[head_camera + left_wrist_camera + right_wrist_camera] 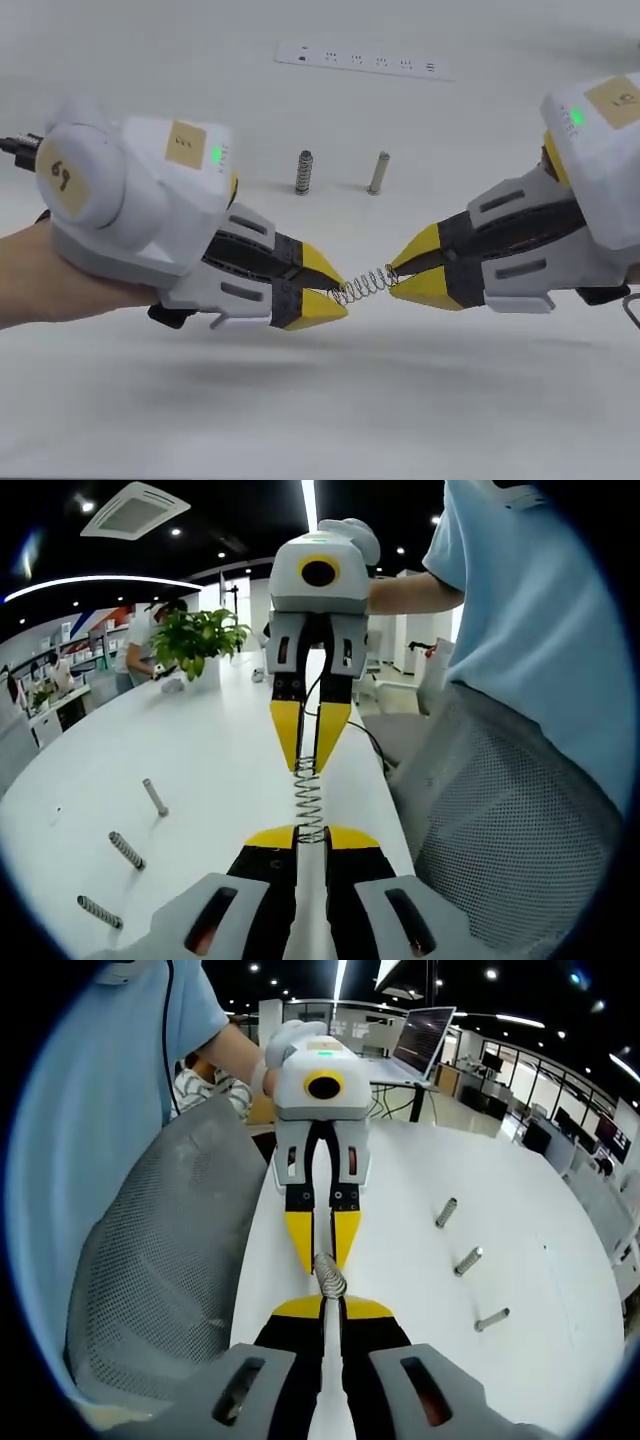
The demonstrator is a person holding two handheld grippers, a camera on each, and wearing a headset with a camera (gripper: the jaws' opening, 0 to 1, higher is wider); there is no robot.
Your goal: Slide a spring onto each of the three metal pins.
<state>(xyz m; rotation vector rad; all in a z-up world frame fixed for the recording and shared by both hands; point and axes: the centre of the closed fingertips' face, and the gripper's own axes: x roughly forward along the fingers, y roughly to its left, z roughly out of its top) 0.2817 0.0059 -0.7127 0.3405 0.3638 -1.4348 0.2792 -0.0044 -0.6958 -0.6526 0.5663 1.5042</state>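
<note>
Big white surface (300, 400) in an open office, with a power strip (360, 60) lying at the far edge and not much else going on. Both tools are meeting in the middle: the left claw (335, 295) is pinched tight on one end of a loose spring (365, 285) and the right claw (397, 275) is pinched on the other end, so the coil hangs just above the surface, a bit stretched between the two tips. Farther back stand the pins: a loaded pin (304, 172) already wearing its coil, and just to its right a bare pin (378, 173). From the left gripper view a third pin (100, 912) looks covered too, though it's small there. So my read is this is the last spring, mid hand-off or getting squared up. Next, I'd guess, one claw has to let go while the other carries the coil out to the bare pin, lines the open end up over the tip and drops it straight down. A crooked grip would probably make it snag.
</note>
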